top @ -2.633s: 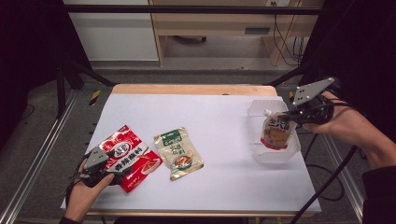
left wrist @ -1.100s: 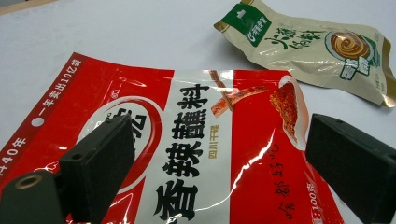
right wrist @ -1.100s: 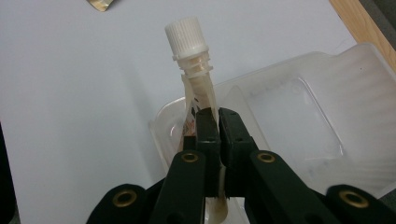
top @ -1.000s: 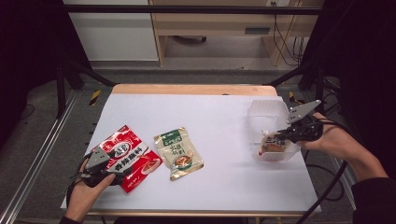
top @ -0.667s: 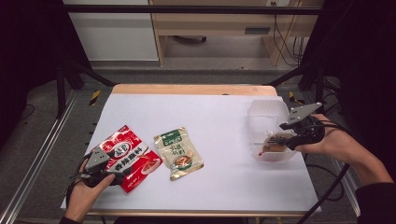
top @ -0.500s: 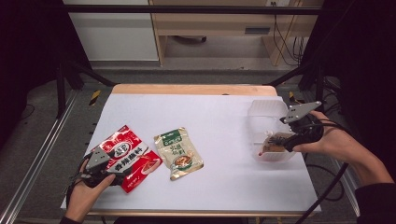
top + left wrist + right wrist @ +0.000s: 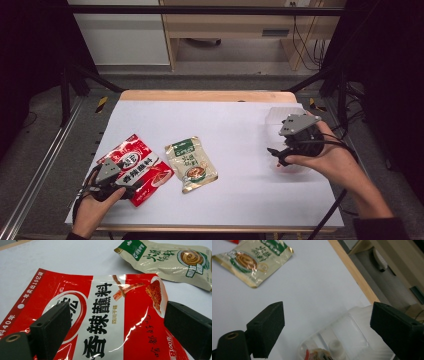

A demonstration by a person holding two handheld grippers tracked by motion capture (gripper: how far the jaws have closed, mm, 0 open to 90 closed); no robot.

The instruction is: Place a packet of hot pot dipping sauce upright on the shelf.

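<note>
High view: left gripper (image 7: 131, 189) spread over red packet (image 7: 136, 167); right gripper (image 7: 274, 154) spread above clear container (image 7: 280, 117); green-beige packet (image 7: 191, 164) between.

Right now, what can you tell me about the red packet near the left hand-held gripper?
The red packet is a flat, glossy plastic sachet, red with a white central panel bearing black Chinese characters, a white oval logo, and pictures of meat skewers and red chili powder. It lies face up on the white table near the front left corner, sealed as far as shows, slightly crinkled. The left hand-held gripper is over it, jaws open to either side of the print. The beige packet lies just beside it, apart.
</note>
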